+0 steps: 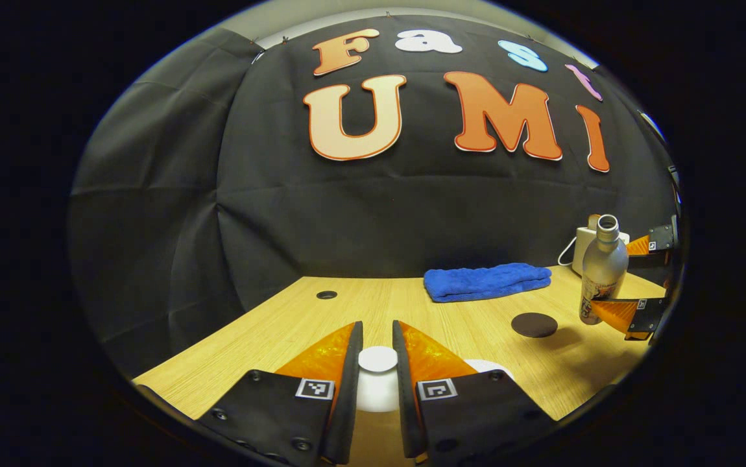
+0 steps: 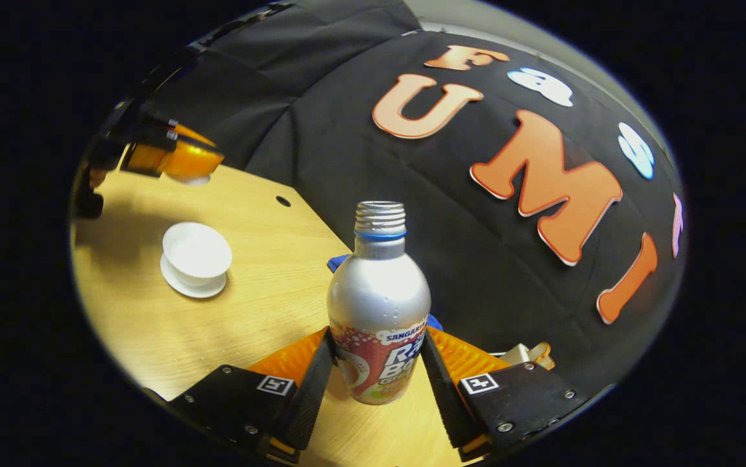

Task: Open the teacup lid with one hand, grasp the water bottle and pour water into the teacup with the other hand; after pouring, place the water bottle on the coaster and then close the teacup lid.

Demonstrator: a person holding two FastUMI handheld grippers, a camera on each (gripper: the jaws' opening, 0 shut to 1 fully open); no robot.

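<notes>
My left gripper (image 1: 377, 327) is shut on the knob of the white teacup lid (image 1: 377, 360), lifted off the cup. A sliver of the white teacup (image 1: 488, 366) peeks from behind its right finger. In the right gripper view the open teacup (image 2: 196, 253) stands on its saucer, with the left gripper (image 2: 181, 159) and the lid (image 2: 199, 180) up and beyond it. My right gripper (image 2: 377, 337) is shut on the lower body of the silver water bottle (image 2: 378, 292), upright and uncapped. Bottle (image 1: 603, 269) and right gripper (image 1: 626, 280) stand right of the dark round coaster (image 1: 534, 324).
A folded blue towel (image 1: 486, 281) lies at the back of the wooden table (image 1: 295, 324), and a white box with a cable (image 1: 582, 246) sits behind the bottle. A small round hole (image 1: 326, 294) is in the tabletop at the back left. Black cloth walls close the booth.
</notes>
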